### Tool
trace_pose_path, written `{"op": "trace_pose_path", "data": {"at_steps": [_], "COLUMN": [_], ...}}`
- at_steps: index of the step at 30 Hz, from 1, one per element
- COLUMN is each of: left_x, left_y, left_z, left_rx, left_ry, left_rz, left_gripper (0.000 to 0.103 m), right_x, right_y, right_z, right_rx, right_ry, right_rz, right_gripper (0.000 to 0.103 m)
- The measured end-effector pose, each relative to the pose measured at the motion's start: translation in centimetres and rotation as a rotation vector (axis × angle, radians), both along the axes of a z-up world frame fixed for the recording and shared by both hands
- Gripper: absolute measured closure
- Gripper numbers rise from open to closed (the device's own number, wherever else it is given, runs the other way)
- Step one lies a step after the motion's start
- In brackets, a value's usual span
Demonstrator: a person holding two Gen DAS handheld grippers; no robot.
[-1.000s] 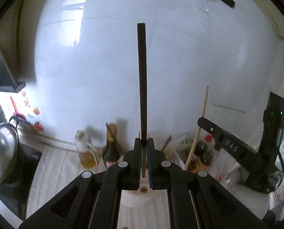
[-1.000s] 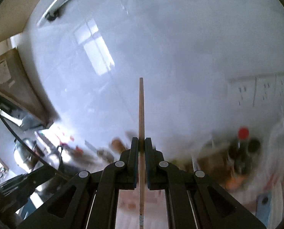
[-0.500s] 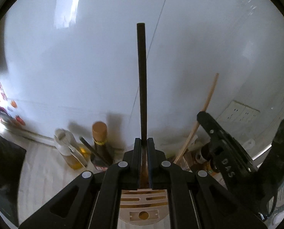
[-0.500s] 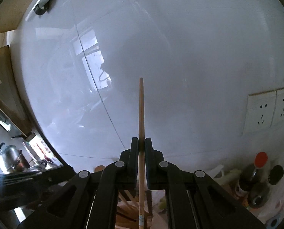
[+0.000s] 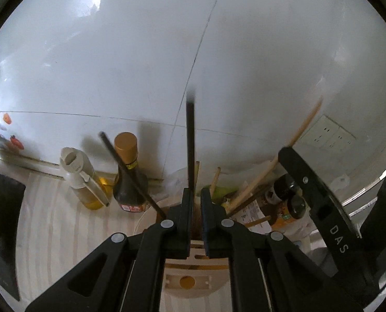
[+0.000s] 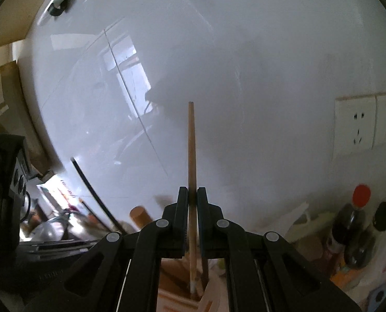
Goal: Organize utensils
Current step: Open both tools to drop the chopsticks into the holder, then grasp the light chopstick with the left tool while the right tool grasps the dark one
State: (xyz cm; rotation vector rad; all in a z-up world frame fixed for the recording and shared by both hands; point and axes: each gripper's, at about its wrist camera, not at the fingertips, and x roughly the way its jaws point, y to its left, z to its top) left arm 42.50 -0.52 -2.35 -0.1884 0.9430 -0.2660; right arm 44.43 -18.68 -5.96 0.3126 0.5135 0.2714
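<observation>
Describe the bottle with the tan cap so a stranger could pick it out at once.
Start at the white tiled wall and drop to the pale counter at its foot, left of the left tool. Two bottles stand there side by side; take the right one, the dark bottle. Its tan cap and dark contents set it apart from the white-capped bottle of yellow oil.

A: Glossy white wall tiles (image 5: 141,65), smooth enough to mirror a window. The left gripper (image 5: 197,195) looks like matt black plastic with bright metal screw heads.

B: The black chopstick (image 5: 190,143) is dark and matt; the wooden chopstick (image 6: 191,156) is pale bare wood. The utensil holder (image 5: 187,280) is smooth cream plastic.

A: The dark sauce bottle (image 5: 129,182) is shiny, with a paper label. The countertop (image 5: 50,234) looks pale and faintly ribbed.
</observation>
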Motion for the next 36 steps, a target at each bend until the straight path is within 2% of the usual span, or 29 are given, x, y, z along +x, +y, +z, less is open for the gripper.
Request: {"op": "trace_pose_path", "data": {"at_steps": [1, 2, 3, 4, 5, 8, 10, 13, 14, 16, 19, 20, 23, 29, 30, 32, 34, 36], "left_x": [-0.1, -0.4, -0.8, -1.3, -1.3, -2.8, -4.2, -6.4, -6.9, -8.1, -9.8, -10.1, -11.2, -13.1, -13.4, -13.8, -14.3, -14.8], "left_y": [0.0, 0.3, 0.6, 1.1, 1.7, 2.7, 3.0, 2.8, 2.6, 1.9, 0.1, -0.3, -2.6, -7.4, -8.3, -9.6, -10.9, -12.1], "left_z": [0.7, 1.2, 1.8, 2.5, 2.6, 3.7, 4.0, 3.6, 3.3, 2.3, -0.9, -1.7, -5.4, -13.1, -14.5, -16.8, -19.0, -20.9], "left_rx": [0.010, 0.027, 0.044, 0.053, 0.053, 0.065, 0.092, 0.137, 0.152, 0.160, 0.182, 0.188, 0.229, 0.305, 0.315, 0.345, 0.365, 0.382], "left_ry": [-0.010, -0.025, -0.045, -0.072, -0.090, -0.140, -0.161, -0.175, -0.173, -0.168, -0.114, -0.096, -0.017, 0.129, 0.153, 0.192, 0.236, 0.273], "left_rz": [0.009, 0.021, 0.041, 0.065, 0.080, 0.114, 0.133, 0.142, 0.142, 0.128, 0.099, 0.086, 0.046, -0.034, -0.052, -0.072, -0.095, -0.116], "left_gripper": [0.087, 0.066, 0.033, 0.020, 0.010, 0.008, 0.000, 0.000, 0.000, 0.000, 0.000, 0.000, 0.000, 0.000, 0.000, 0.000, 0.000, 0.000], "right_x": [-0.2, -0.8, -1.0, -1.5, -1.9, -3.7, -5.1, -7.8, -8.9, -11.4, -14.4, -15.4, -17.5, -21.4, -21.9, -22.7, -23.3, -24.3], "right_y": [-0.3, -1.2, -1.7, -2.2, -2.7, -4.0, -4.9, -6.5, -7.2, -8.6, -10.6, -11.2, -13.4, -18.2, -18.8, -19.9, -20.5, -21.0], "right_z": [0.2, 0.2, 0.4, 0.8, 1.2, 2.5, 3.2, 3.5, 3.3, 2.6, 0.8, -0.2, -3.1, -11.9, -13.2, -16.3, -19.0, -21.5], "right_rx": [0.013, 0.028, 0.036, 0.044, 0.049, 0.046, 0.030, 0.010, 0.018, 0.018, 0.002, -0.007, -0.036, -0.072, -0.080, -0.075, -0.070, -0.080], "right_ry": [0.010, 0.014, 0.018, 0.018, 0.017, 0.014, 0.022, 0.057, 0.066, 0.101, 0.157, 0.183, 0.277, 0.550, 0.590, 0.682, 0.767, 0.832], "right_rz": [0.003, 0.005, 0.000, -0.010, -0.012, -0.033, -0.057, -0.109, -0.123, -0.161, -0.223, -0.240, -0.289, -0.378, -0.383, -0.368, -0.346, -0.337], "right_gripper": [0.091, 0.080, 0.072, 0.060, 0.053, 0.045, 0.037, 0.027, 0.020, 0.012, 0.002, 0.001, 0.001, 0.004, 0.008, 0.035, 0.044, 0.047]}}
